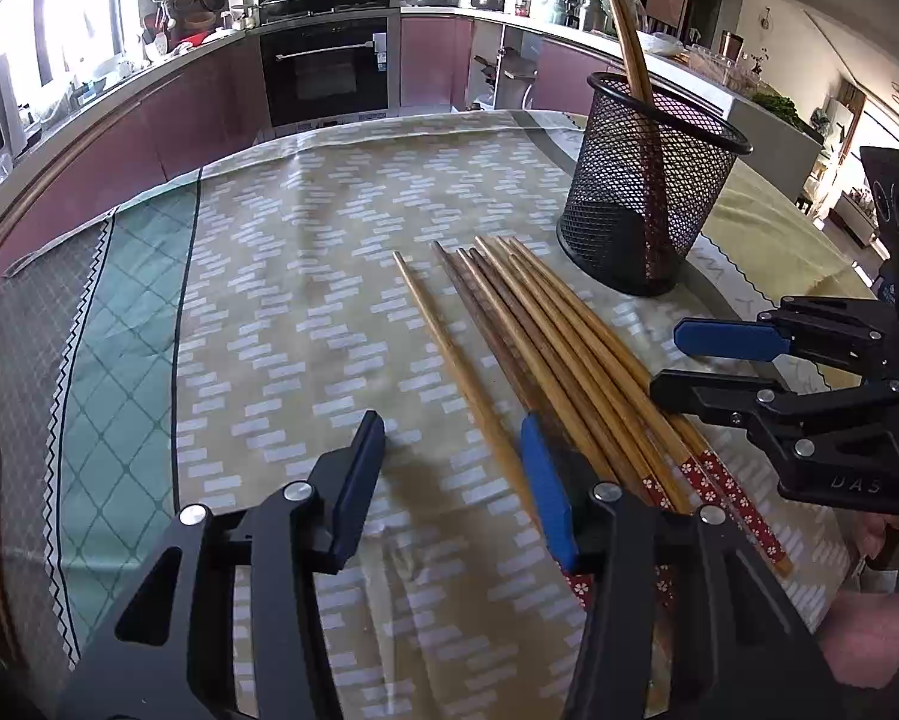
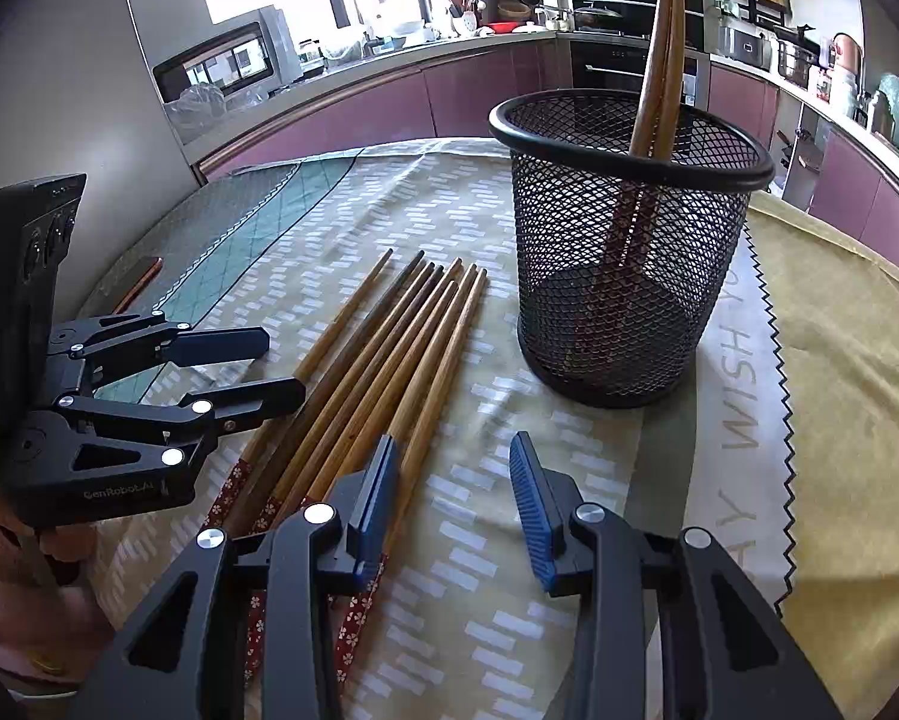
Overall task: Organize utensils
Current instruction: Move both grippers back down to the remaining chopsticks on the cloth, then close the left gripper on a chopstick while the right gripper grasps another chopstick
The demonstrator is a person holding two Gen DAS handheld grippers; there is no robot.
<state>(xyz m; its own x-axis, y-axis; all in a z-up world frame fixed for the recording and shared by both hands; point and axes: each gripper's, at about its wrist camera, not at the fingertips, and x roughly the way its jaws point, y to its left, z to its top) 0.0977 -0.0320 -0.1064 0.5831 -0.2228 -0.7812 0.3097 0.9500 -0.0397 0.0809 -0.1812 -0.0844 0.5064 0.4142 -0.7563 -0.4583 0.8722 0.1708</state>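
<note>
Wooden chopsticks [image 2: 389, 354] lie in a loose fan on the patterned cloth [image 1: 281, 300] near the middle of the counter, tapered tips toward the black mesh holder [image 2: 623, 252], red flower-printed ends toward the near edge. Two more chopsticks [image 2: 659, 72] already lean upright inside the holder, which stands farther from the near edge, just beyond the fan's tips.

The left claw [image 1: 455, 480] is partly parted and holds nothing — one pale chopstick [image 1: 467, 384], lying a little apart from the bundle, runs between its jaws without being pinched. The right claw [image 2: 455, 510] is likewise partly parted and empty, one blue pad at the outermost stick of the fan, the other over bare cloth.

The sticks are thin, round and smooth, so they probably roll; a closing pad may nudge one sideways instead of trapping it, or catch two at once since the bundle lies touching. The cloth is soft and creased — a low claw could snag and drag it. The mesh holder looks light, and a chopstick dropped against its rim might tip it.
</note>
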